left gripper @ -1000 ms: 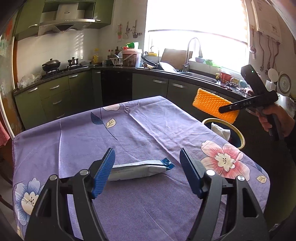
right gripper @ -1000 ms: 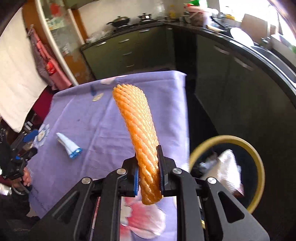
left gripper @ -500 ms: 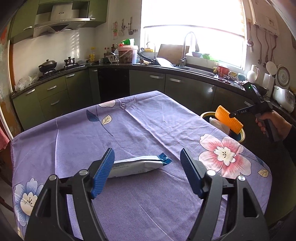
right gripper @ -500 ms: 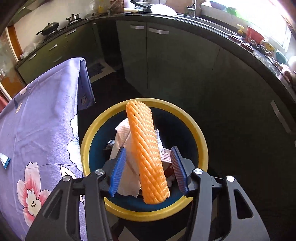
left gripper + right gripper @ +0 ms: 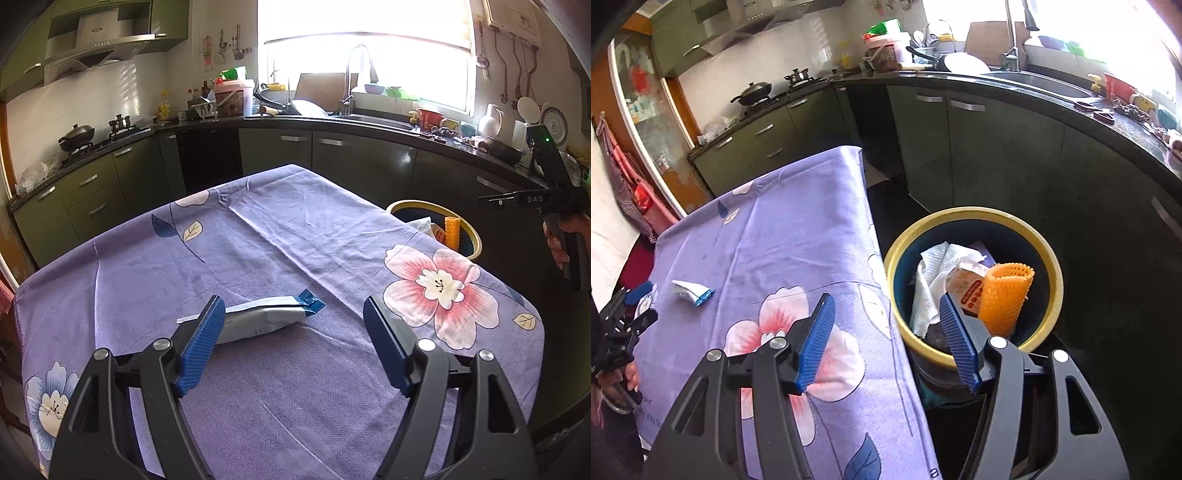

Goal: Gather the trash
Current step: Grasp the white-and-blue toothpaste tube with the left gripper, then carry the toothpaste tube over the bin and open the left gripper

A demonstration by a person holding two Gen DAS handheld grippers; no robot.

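Observation:
A white wrapper with a blue end (image 5: 266,317) lies on the purple flowered tablecloth (image 5: 295,236); it also shows in the right wrist view (image 5: 690,291). My left gripper (image 5: 293,345) is open, just short of the wrapper, its left finger over the wrapper's left end. My right gripper (image 5: 886,339) is open and empty, beside the table's edge above the yellow-rimmed bin (image 5: 1052,273). The orange foam net (image 5: 1004,295) stands in the bin with white paper (image 5: 931,280) and a carton. The bin (image 5: 476,240) and the net (image 5: 452,230) also show in the left wrist view.
Dark green kitchen cabinets (image 5: 351,158) and a black counter with a sink run behind the table and the bin. A stove with a wok (image 5: 75,134) is at the far left. The floor between table and cabinets is narrow.
My right gripper carried the orange net from above the table to the bin, opened, and let it drop in. It has pulled back. The left gripper has barely moved.

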